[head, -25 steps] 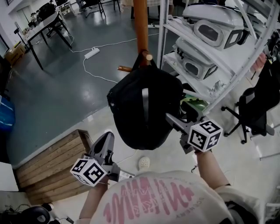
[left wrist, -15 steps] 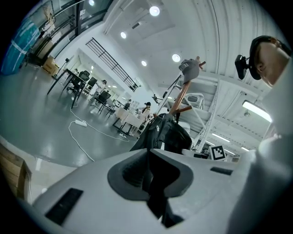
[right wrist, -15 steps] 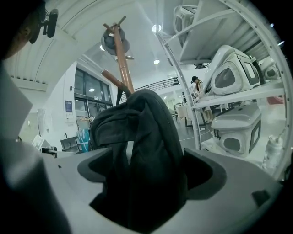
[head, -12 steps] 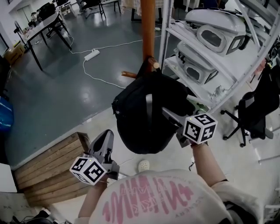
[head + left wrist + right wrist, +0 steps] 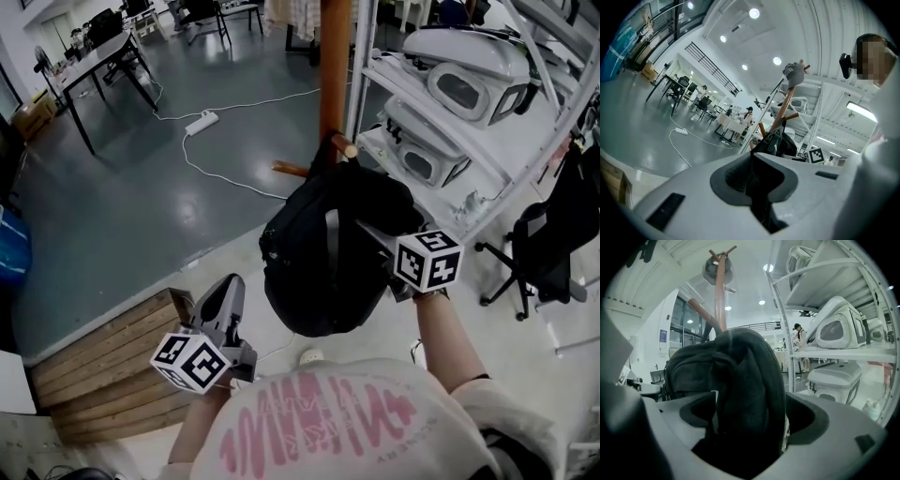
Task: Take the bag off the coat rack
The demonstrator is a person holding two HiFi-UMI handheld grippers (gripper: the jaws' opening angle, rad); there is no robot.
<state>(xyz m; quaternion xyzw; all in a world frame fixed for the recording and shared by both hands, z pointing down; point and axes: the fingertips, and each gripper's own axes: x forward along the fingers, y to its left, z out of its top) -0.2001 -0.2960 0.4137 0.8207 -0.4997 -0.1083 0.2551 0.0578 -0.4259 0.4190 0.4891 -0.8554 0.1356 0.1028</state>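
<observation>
Right gripper stood with its jaws spread wide around the lower bulk of the black bag, dark fabric filling the gap between them though no firm squeeze could be made out, while the left gripper, jaws clenched together on nothing, was held low and to the left, well apart from the bag and above the corner of a wooden platform. Around them stretched a glossy grey workshop floor, and at the right rose a white metal shelving unit loaded with white moulded housings. Just beside the shelving's left post stood the coat rack, an orange-brown wooden pole; the bag hung from one of its short pegs by its top strap, its rounded body dangling below the peg and in front of the person's pink-printed shirt. A black office chair sat at the far right, a dark table at the upper left, and a white power strip with its cable lay on the floor between the table and the rack.
</observation>
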